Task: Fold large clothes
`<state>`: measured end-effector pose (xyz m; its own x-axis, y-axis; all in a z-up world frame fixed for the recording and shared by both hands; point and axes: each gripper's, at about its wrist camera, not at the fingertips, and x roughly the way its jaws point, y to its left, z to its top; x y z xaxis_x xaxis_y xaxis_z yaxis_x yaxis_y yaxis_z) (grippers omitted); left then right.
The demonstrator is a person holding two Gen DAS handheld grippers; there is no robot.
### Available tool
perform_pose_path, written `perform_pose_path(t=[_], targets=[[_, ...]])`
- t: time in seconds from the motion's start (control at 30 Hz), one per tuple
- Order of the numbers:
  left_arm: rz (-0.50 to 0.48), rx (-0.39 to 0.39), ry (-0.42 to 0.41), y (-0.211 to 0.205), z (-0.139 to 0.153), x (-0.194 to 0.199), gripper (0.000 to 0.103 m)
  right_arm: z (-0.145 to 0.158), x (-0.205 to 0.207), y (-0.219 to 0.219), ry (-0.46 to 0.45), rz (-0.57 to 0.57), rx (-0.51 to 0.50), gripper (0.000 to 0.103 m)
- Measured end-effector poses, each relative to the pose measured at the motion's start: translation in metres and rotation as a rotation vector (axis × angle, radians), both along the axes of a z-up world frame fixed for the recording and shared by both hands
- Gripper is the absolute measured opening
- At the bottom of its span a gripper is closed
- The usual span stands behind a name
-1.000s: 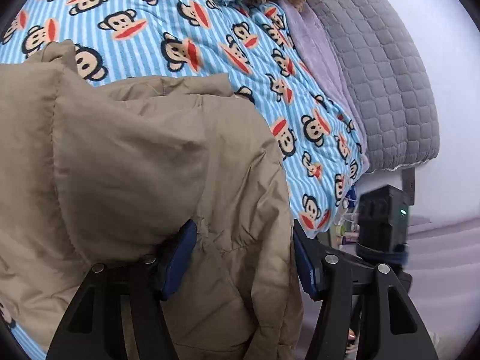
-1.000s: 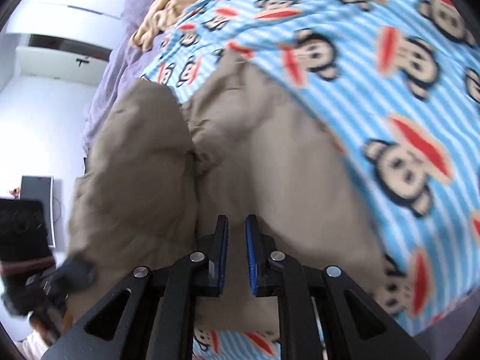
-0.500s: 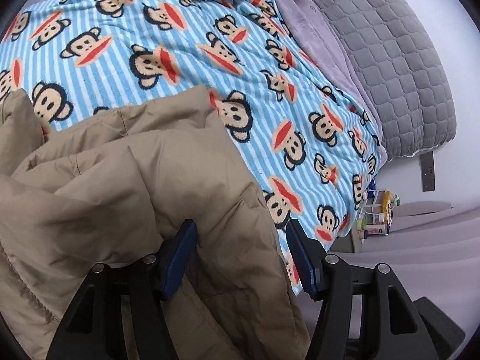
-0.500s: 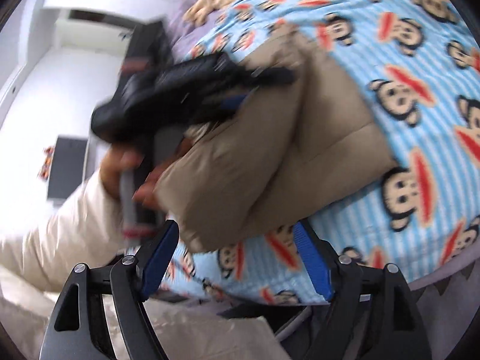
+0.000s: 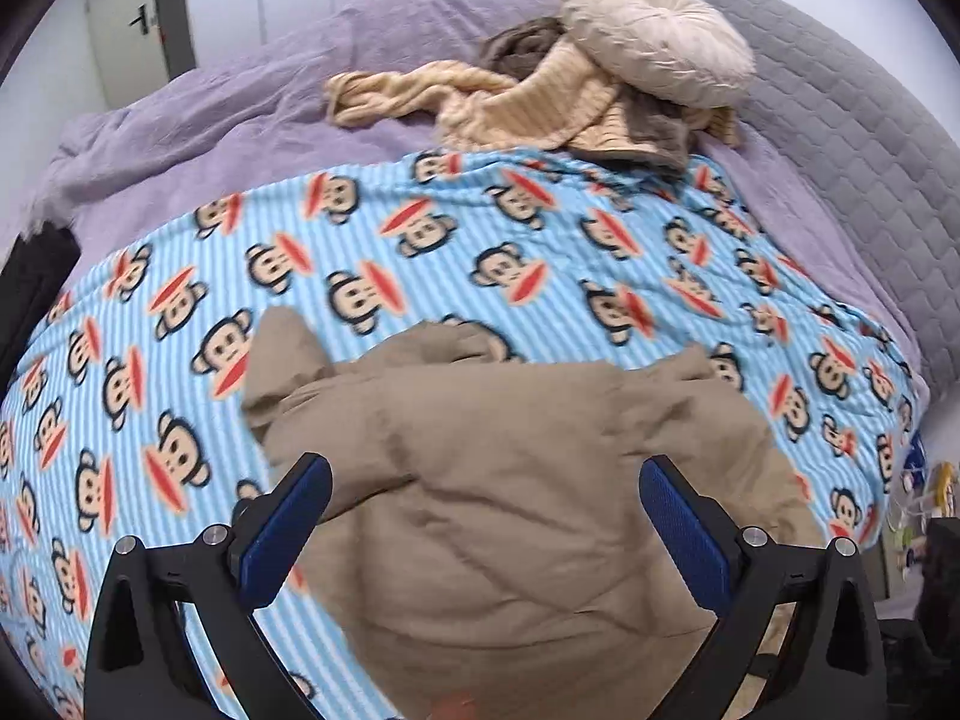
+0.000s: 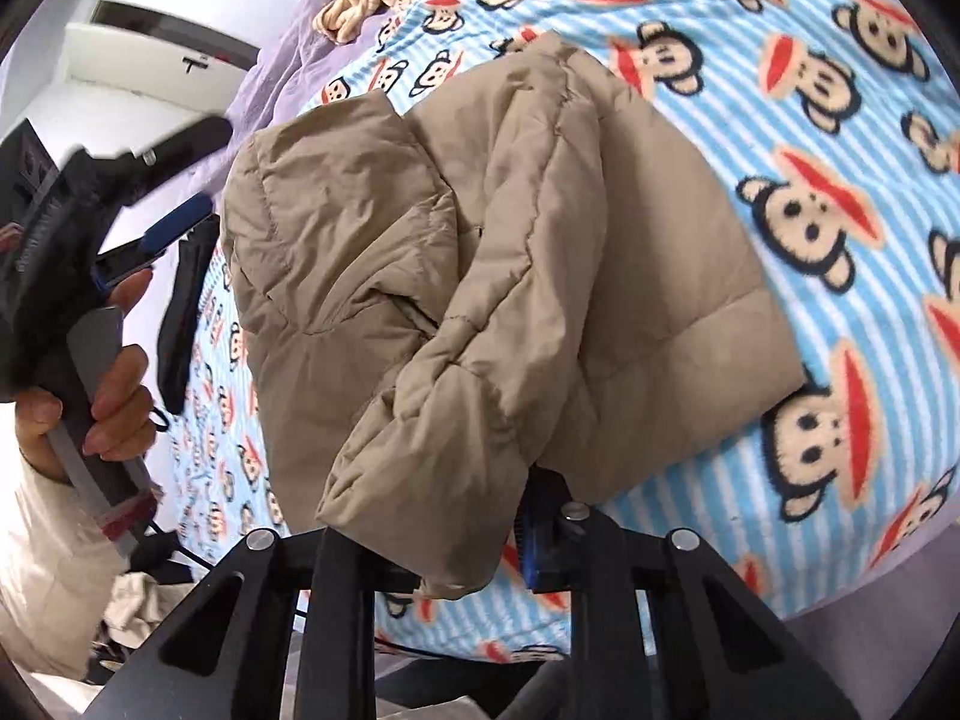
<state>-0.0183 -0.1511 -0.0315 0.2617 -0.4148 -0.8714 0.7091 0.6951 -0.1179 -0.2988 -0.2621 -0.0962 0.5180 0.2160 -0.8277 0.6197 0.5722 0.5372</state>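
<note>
A tan padded jacket (image 5: 516, 480) lies bunched on a blue striped monkey-print blanket (image 5: 420, 252). My left gripper (image 5: 486, 534) is open, its blue pads wide apart above the jacket and holding nothing. In the right wrist view the same jacket (image 6: 480, 252) is folded over, and a thick fold at its near corner (image 6: 432, 510) sits between my right gripper's (image 6: 438, 546) fingers, which are shut on it. The left gripper (image 6: 150, 192), held in a hand, shows at the left of that view, apart from the jacket.
A pile of beige and brown clothes (image 5: 540, 96) and a round cream cushion (image 5: 654, 30) lie at the far end of the purple bed (image 5: 240, 96). A grey quilted headboard (image 5: 870, 138) runs along the right. Small bottles (image 5: 918, 516) stand beyond the right edge.
My left gripper let the jacket go, opened wider and pulled back and up. My right gripper, open half a second ago, has closed on the jacket's near fold.
</note>
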Motion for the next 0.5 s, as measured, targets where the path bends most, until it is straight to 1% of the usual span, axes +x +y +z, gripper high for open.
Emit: perform_pose_path(t=[0.07, 0.1, 0.17, 0.2, 0.23, 0.33, 0.4, 0.5], targets=[[0.072, 0.061, -0.001, 0.016, -0.022, 0.020, 0.103, 0.006, 0.003, 0.003, 0.004, 0.025, -0.038, 0.022], [0.101, 0.069, 0.035, 0.024, -0.034, 0.030, 0.103, 0.010, 0.004, 0.003, 0.005, 0.038, -0.067, 0.021], [0.157, 0.027, 0.151, 0.033, -0.051, 0.044, 0.103, 0.021, 0.009, 0.006, 0.002, 0.051, -0.113, 0.021], [0.172, 0.011, 0.163, 0.032, -0.055, 0.044, 0.103, 0.025, 0.009, 0.004, -0.002, 0.052, -0.132, 0.020], [0.167, 0.008, 0.150, 0.027, -0.055, 0.042, 0.103, 0.026, 0.008, 0.003, -0.003, 0.051, -0.141, 0.020], [0.094, 0.023, 0.071, -0.006, -0.055, 0.023, 0.103, 0.026, 0.003, 0.002, 0.007, 0.034, -0.156, 0.020], [0.055, 0.027, 0.028, -0.028, -0.054, 0.011, 0.103, 0.022, -0.002, -0.002, 0.031, 0.012, -0.164, 0.020], [0.033, 0.030, -0.023, -0.059, -0.059, -0.002, 0.103, 0.017, -0.013, -0.008, 0.069, -0.019, -0.181, 0.020]])
